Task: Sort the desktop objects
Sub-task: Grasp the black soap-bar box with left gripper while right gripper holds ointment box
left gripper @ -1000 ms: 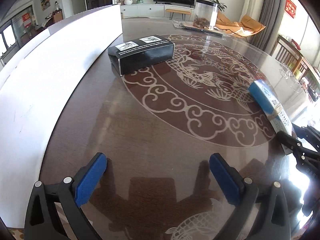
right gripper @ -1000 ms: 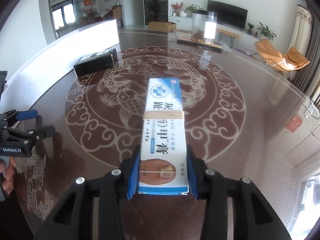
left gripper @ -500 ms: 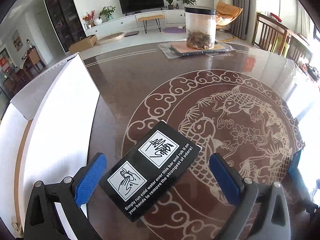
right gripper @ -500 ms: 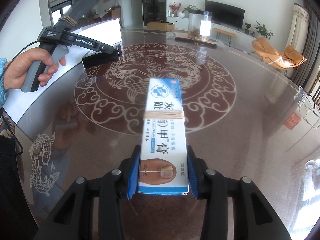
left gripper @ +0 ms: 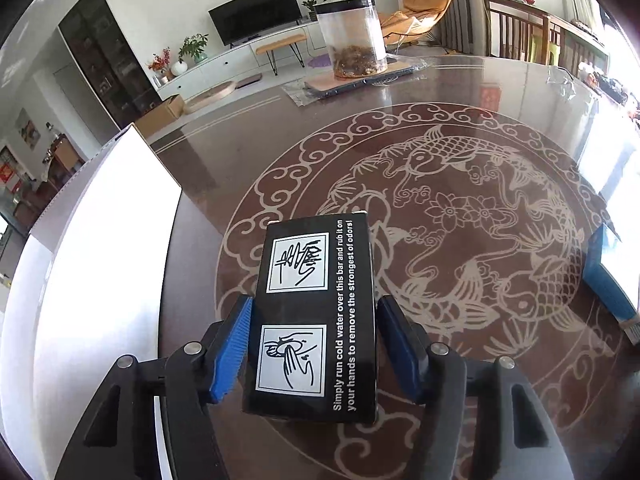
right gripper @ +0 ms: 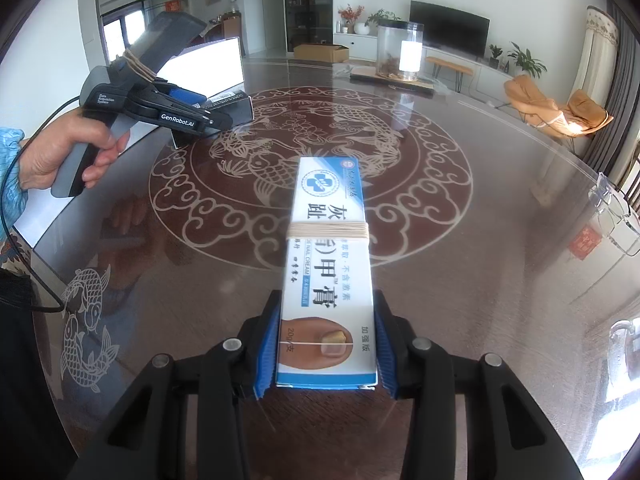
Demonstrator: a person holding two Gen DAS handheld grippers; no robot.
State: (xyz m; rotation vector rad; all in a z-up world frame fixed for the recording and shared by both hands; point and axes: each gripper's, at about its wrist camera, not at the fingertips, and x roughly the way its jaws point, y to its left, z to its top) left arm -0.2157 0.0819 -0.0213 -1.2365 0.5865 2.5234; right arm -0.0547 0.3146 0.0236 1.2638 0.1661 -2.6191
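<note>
Left gripper [left gripper: 314, 344] straddles the black box [left gripper: 316, 312], which lies on the table [left gripper: 460, 128] beside a white board [left gripper: 100, 264]; its jaws are closing, with thin gaps left at both blue pads [left gripper: 232, 348].

Right gripper [right gripper: 326, 346] pinches a cream box [right gripper: 330, 272] bound with a rubber band [right gripper: 328, 231], its far end over the table's fish pattern.

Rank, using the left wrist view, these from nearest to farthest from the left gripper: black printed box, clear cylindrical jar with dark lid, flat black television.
1. Black printed box: between the closing jaws of the left gripper.
2. Clear cylindrical jar: at the table's far edge.
3. Flat black television: against the back wall, beyond the table.
</note>
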